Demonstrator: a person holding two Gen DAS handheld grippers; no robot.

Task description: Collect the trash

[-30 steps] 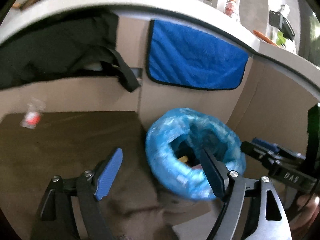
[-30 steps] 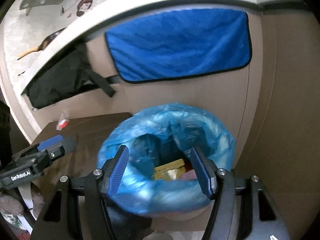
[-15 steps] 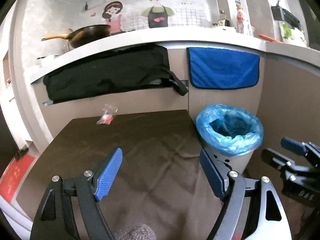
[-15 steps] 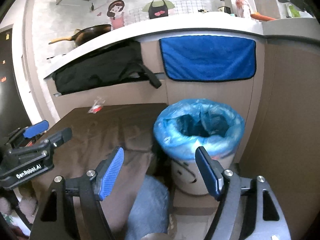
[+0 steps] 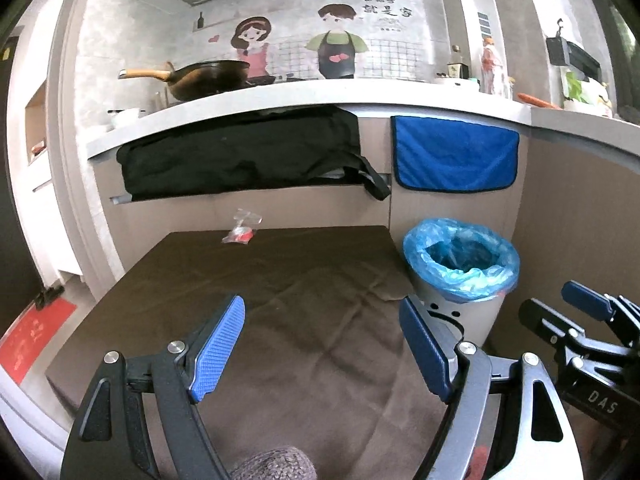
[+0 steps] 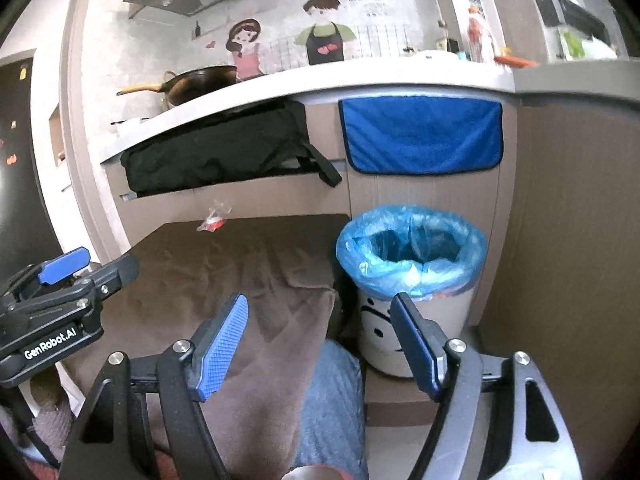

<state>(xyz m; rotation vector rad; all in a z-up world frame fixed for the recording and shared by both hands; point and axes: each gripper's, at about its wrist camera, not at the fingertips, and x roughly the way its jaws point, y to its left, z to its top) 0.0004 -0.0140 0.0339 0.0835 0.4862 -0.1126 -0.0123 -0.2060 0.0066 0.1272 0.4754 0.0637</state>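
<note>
Pulled back from the trash bin (image 5: 460,264) since a second ago, both tongs: left gripper (image 5: 322,346) and right gripper (image 6: 320,340), spread wide, grasping nothing. Left of the bin, at the brown table's (image 5: 280,320) far edge: crumpled wrapper (image 5: 240,234), untouched.

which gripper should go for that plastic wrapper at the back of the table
Probably left. The left gripper is open over the table, facing the wrapper. The right gripper sits off the table's edge, facing the bin.
</note>
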